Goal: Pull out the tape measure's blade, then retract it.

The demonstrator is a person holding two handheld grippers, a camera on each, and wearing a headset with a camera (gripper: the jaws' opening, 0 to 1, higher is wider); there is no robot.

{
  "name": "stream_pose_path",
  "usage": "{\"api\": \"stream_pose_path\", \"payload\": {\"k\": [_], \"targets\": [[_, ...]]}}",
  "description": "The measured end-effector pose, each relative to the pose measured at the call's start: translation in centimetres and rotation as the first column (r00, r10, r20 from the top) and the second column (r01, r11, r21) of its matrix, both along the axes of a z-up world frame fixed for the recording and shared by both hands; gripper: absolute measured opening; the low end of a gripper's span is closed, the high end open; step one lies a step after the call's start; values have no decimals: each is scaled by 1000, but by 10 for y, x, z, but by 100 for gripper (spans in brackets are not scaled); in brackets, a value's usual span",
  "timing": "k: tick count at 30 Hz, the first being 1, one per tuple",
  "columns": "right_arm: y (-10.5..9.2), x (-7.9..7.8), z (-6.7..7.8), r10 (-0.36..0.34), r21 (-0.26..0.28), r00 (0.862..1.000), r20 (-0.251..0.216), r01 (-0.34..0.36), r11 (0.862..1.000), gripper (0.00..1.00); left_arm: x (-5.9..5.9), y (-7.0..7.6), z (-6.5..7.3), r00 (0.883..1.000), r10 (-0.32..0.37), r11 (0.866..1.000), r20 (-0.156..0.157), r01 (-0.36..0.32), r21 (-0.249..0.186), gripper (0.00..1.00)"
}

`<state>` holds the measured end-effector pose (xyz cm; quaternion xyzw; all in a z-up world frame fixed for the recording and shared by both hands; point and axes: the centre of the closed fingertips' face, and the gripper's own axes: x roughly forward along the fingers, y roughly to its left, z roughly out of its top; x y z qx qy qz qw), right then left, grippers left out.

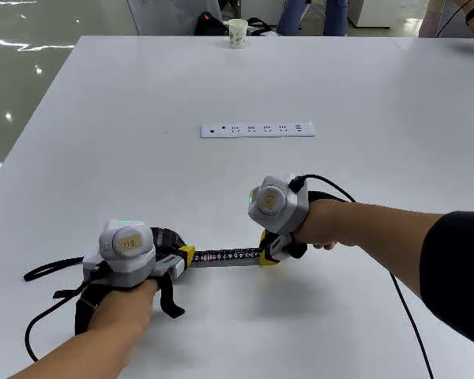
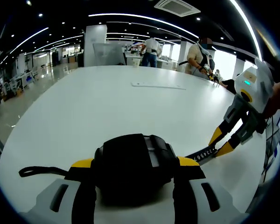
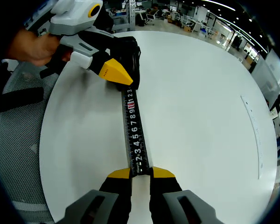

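Black tape measure, one, between two hand-held grippers.

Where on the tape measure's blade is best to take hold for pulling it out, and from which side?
At its free end, by the low numbers, coming end-on from the side opposite the case. The blade runs flat and straight, so the fingers of the right gripper can close across its narrow width and pull in line.

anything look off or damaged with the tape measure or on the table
Nothing stands out. The left gripper holds the tape measure's case, and the blade runs straight and flat, unkinked, to the right gripper pinching its tip. The power strip lies flat and the paper cup stands upright.
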<state>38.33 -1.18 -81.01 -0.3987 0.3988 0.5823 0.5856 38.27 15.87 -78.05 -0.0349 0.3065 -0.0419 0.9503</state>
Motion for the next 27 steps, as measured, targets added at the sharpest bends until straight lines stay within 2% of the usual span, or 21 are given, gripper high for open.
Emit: {"api": "stream_pose_path", "payload": {"k": [17,27], "targets": [[7,0,0,11,-9,1000,3,-11,1000,11,0,0,0,1000,0,1000,-2,0,-2,62],[11,-1,0,3,6,1000,-1,-3,1000,11,0,0,0,1000,1,1000,1,-1,-2,62]]}}
